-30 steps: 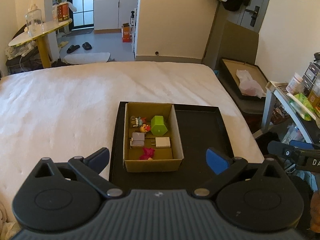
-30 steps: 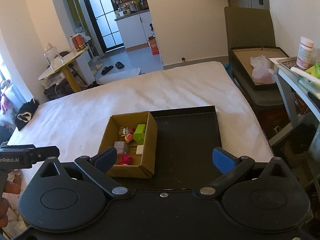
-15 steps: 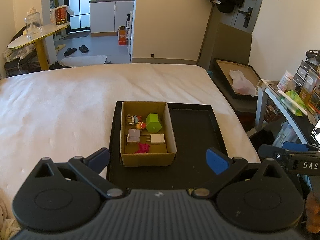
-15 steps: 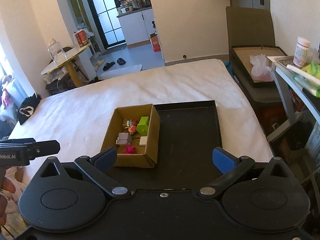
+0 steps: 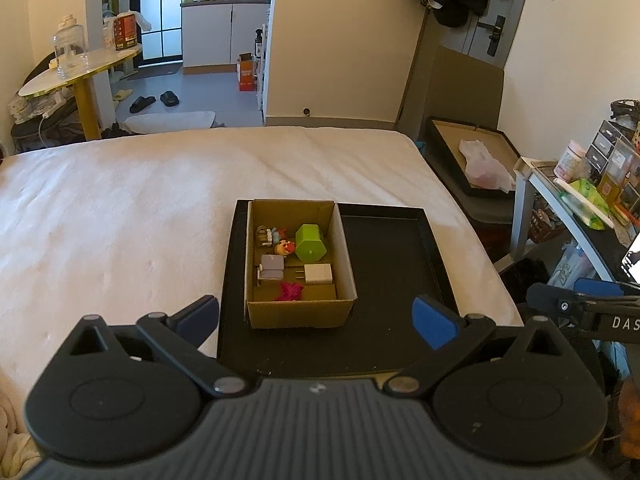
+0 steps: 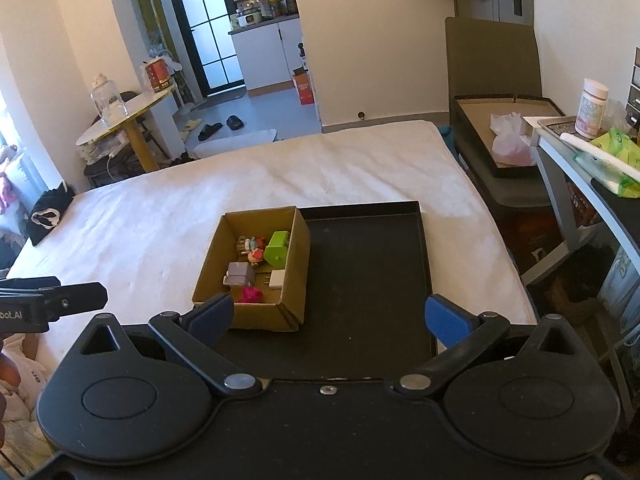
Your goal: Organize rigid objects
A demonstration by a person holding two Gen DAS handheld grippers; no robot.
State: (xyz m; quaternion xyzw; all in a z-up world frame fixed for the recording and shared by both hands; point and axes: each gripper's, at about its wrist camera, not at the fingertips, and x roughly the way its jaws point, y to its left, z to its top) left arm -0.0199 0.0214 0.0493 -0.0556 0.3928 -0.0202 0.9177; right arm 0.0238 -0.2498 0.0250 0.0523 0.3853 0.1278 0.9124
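Both tools have drawn back from the cardboard box (image 5: 300,312), which now sits farther off in each view. Left tool (image 5: 316,316) and right tool (image 6: 328,316) hover with fingers spread apart, holding nothing. That box rests on the left part of the black tray (image 5: 392,248) on the bed (image 5: 120,208), holding a green block (image 5: 310,242), white charger (image 5: 318,274), grey piece (image 5: 273,266) and pink toy (image 5: 290,291).

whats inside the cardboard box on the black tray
In the cardboard box: a green hexagonal block, white charger, grey plug, pink toy and small figurines. The near wall hides part of its floor.
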